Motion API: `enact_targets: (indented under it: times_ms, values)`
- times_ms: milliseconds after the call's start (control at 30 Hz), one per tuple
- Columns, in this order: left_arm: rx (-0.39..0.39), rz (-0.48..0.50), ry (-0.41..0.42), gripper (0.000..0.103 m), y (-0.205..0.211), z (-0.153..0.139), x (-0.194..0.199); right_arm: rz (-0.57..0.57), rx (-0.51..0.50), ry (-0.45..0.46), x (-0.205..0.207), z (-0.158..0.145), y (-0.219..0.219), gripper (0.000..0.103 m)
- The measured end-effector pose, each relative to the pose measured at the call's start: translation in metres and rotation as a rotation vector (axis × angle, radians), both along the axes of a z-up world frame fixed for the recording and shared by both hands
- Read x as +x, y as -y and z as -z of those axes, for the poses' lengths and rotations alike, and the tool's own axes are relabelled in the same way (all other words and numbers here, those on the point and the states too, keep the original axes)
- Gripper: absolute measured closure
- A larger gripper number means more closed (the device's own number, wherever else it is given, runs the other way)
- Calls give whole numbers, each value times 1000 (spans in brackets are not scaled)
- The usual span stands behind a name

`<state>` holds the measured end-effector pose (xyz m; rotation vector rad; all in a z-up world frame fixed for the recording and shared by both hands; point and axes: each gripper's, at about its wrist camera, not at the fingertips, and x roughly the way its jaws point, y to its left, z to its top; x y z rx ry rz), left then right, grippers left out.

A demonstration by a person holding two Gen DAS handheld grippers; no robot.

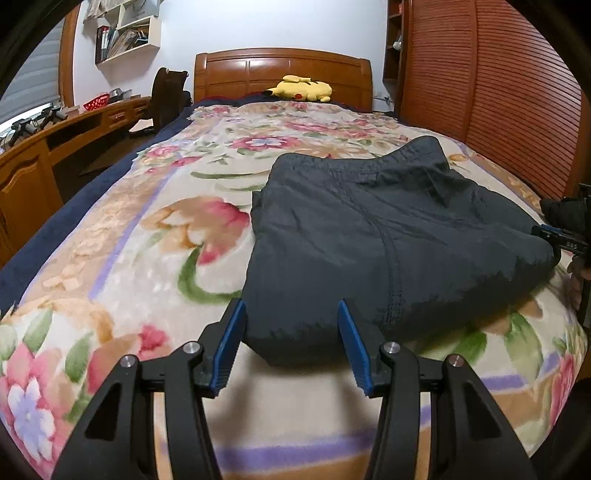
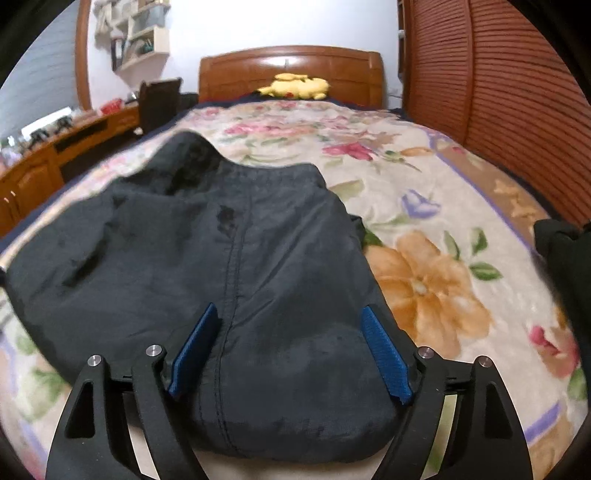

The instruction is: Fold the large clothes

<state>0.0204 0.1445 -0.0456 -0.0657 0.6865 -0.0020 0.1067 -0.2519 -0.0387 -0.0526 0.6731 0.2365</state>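
Fingers [image 2: 384,354] apart over dark garment [image 2: 229,266]

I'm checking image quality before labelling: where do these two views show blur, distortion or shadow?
Left wrist view: fisheye bends the bed edges, the dark garment has a jagged, smeared near edge, and the left gripper casts a soft shadow below. Right wrist view: softer overall, the shelves blurred, the garment's seam sharp.
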Motion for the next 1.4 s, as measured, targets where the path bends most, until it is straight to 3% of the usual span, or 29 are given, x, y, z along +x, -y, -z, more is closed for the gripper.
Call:
enact_targets:
  times_ms: [733, 867, 933, 967, 1033, 1067, 1200, 1400]
  values:
    - [65, -37, -34, 52, 10, 14, 13, -100, 26, -159, -4, 22, 2, 20]
    - [64, -7, -39, 68, 12, 15, 13, -109, 36, -174, -2, 25, 1, 21]
    - [95, -4, -48, 80, 17, 17, 14, -121, 47, -176, -2, 24, 2, 25]
    - [119, 1, -48, 90, 21, 17, 13, -126, 52, -175, -2, 24, 2, 28]
    - [147, 2, -39, 99, 26, 15, 11, -146, 62, -175, -4, 24, 1, 38]
    - [161, 1, -33, 102, 28, 13, 9, -158, 65, -170, -6, 24, 0, 48]
    - [147, -16, 16, 103, 26, 1, -8, -176, 32, -118, -18, 17, -7, 72]
    - [104, -24, 67, 103, 25, -12, -41, -190, 55, -54, -43, -1, 1, 82]
